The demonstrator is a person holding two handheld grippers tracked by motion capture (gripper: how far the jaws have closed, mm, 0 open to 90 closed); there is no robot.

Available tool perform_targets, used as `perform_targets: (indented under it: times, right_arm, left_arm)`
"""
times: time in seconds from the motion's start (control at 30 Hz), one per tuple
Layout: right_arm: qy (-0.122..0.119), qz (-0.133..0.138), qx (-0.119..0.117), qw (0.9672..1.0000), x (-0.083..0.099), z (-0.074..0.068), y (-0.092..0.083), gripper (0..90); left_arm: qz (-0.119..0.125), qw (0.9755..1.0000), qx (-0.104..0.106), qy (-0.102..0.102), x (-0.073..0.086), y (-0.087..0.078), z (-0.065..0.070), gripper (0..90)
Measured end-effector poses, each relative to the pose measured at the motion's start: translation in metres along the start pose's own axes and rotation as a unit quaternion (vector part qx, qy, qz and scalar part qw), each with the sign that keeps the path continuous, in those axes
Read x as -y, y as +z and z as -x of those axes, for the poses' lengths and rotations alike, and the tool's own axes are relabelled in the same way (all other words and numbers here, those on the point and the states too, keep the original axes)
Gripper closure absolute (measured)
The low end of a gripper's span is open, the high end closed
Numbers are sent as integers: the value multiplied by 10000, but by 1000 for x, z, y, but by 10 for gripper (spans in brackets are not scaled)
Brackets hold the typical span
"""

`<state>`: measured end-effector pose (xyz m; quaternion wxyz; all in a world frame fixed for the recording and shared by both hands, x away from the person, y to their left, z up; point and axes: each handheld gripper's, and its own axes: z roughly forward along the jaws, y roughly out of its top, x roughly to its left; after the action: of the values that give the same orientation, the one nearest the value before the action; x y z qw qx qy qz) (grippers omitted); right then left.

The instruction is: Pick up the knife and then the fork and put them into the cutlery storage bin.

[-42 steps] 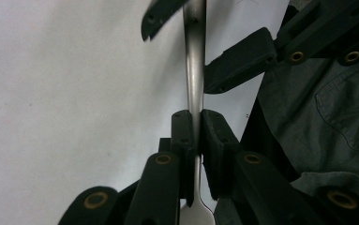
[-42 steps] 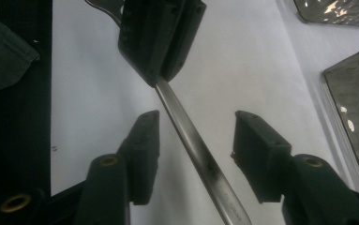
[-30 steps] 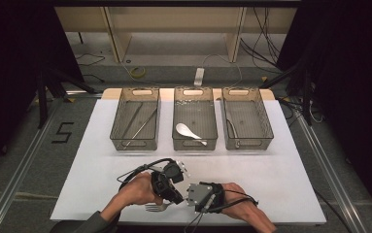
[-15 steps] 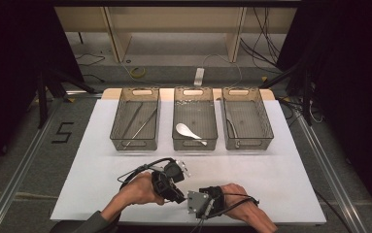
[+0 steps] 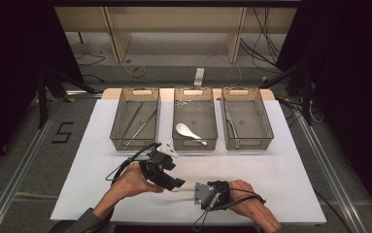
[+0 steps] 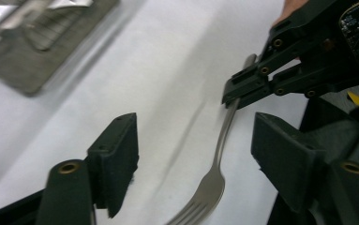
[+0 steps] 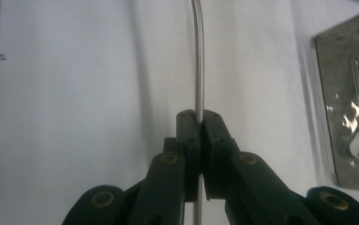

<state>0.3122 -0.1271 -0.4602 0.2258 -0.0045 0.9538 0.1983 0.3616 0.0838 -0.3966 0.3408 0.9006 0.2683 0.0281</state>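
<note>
Fork (image 6: 219, 154) passed across — right gripper (image 7: 197, 117) pinches its handle.
Left gripper (image 6: 193, 150), jaws just spread, straddles the prong end without touching.

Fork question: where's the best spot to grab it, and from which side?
Grab the fork by its thin handle, from the end away from the prongs. The right gripper is shut on it edge-on there. The left gripper, jaws just opened, straddles it without pressing.
</note>
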Motion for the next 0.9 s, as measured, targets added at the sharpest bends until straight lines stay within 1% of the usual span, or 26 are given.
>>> perform_targets:
  times: [0.03,0.07,0.1,0.17,0.2,0.23,0.27,0.3,0.4,0.5,0.63,0.67,0.7,0.77,0.87,0.9]
  right_arm:
    - [22,3,33,10000,2,2,0,877]
    - [70,-23,77,9999,4,4,-1,878]
    - [181,-46,96,9998,6,6,-2,877]
    - [246,-101,188,9995,11,11,-3,877]
    - [394,-155,189,9989,13,12,-4,877]
    - [428,-145,253,9987,16,14,-4,877]
    - [541,-166,289,9980,18,16,-5,877]
    - [573,-187,323,9977,21,18,-6,877]
    - [732,-256,396,9962,27,23,-7,877]
    - [887,-312,431,9946,33,27,-9,877]
    - [1046,-261,478,9930,40,33,-12,877]
    - [1104,-248,487,9924,41,34,-13,877]
    - [1230,-208,518,9908,42,34,-13,877]
    - [1306,-195,539,9898,44,36,-14,876]
    - [1457,-195,593,9874,48,39,-15,876]
    - [1476,-201,583,9871,50,40,-16,876]
  left_arm:
    - [150,9998,-98,-3,1,-2,-2,275]
    - [270,9995,-136,-54,3,-3,-3,268]
    - [362,9991,-180,-89,4,-4,-4,267]
    - [535,9980,-318,-93,6,-7,-7,243]
    - [634,9973,-361,-123,7,-8,-8,236]
    - [702,9966,-397,-141,8,-10,-9,233]
    - [784,9957,-473,-136,10,-11,-10,233]
    - [896,9944,-539,-161,11,-12,-12,231]
    - [1114,9917,-568,-291,16,-15,-17,231]
    - [1242,9896,-625,-359,22,-17,-20,228]
    - [1383,9871,-672,-456,29,-20,-24,217]
    - [1418,9863,-692,-482,31,-21,-25,215]
    - [1470,9853,-707,-513,33,-21,-26,212]
    - [1508,9846,-683,-557,36,-22,-28,203]
    - [1609,9830,-703,-546,38,-24,-28,184]
    - [1630,9826,-719,-526,39,-25,-28,181]
